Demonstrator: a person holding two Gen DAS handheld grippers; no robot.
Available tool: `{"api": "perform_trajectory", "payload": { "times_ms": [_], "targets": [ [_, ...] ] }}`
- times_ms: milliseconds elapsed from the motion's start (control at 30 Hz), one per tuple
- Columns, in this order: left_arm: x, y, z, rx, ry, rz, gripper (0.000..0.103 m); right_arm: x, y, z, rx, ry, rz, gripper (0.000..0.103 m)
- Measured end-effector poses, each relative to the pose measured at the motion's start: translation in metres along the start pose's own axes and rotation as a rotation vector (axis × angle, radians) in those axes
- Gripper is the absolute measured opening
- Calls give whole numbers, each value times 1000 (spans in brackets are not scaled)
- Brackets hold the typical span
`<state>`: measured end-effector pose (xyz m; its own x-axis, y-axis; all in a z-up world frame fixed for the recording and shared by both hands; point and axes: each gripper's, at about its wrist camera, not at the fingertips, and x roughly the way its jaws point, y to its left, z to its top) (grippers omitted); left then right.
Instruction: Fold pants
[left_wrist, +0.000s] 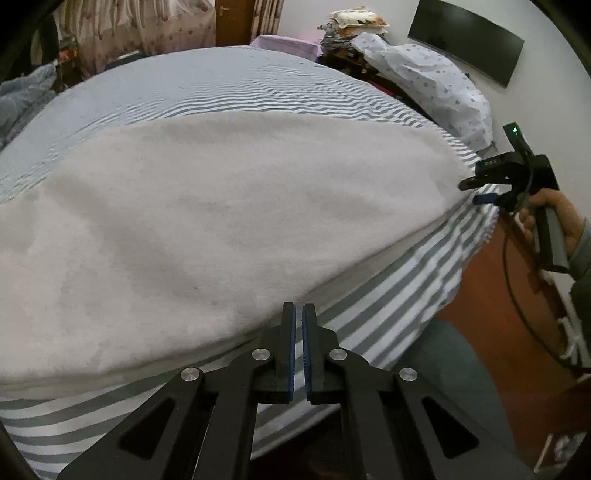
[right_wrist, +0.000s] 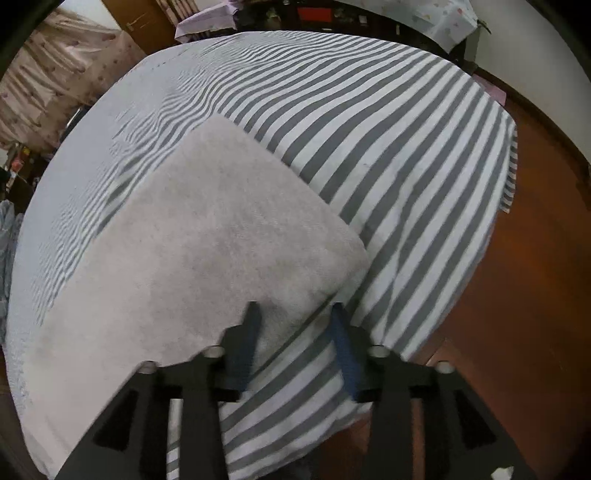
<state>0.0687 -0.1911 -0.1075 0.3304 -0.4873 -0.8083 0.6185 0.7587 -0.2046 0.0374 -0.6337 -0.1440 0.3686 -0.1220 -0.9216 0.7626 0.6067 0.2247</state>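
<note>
1. Looking along the left gripper (left_wrist: 298, 314), we found its two blue-padded jaws clenched together with nothing between them, poised over the near edge of the pants (left_wrist: 221, 221).
2. At the right gripper (right_wrist: 295, 314) the jaws stood parted; one finger lay over the cloth and the other over the striped sheet (right_wrist: 406, 166), so the near right corner of the garment sat in the gap without being pinched. In the left wrist view this gripper (left_wrist: 476, 192) showed at the far right end of the pants, carried by the person's hand (left_wrist: 554, 218).
3. The pants lay folded into a pale, fleecy slab on the bed, along its near side, with bare striped sheet beyond them and to the right.
4. We judged the fabric soft, thick and limp, light to lift yet prone to sag and slide apart in layers, since the nap looked plush rather than grippy.
5. We reckoned the best hold was at the near corners, biting through every layer at once; a shallow pinch risked lifting only the top layer or snagging the sheet beneath.
6. Beyond the bed we made out curtains (left_wrist: 122, 33), a heap of bedding (left_wrist: 424, 81) and a dark screen (left_wrist: 469, 44).
</note>
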Motion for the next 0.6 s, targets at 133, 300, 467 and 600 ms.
{"api": "perform_trajectory", "payload": {
  "times_ms": [133, 300, 467, 600],
  "targets": [
    [-21, 3, 8, -23, -28, -65, 5, -28, 0, -1, 12, -22, 12, 41],
    [-55, 39, 31, -170, -131, -52, 18, -72, 28, 1, -66, -102, 25, 42],
    [-63, 102, 65, -357, -204, 103, 19, -81, 113, 3, -274, -85, 166, 42],
    [-52, 132, 80, -426, -178, 174, 20, -69, 193, -8, -437, 6, 319, 42]
  ]
}}
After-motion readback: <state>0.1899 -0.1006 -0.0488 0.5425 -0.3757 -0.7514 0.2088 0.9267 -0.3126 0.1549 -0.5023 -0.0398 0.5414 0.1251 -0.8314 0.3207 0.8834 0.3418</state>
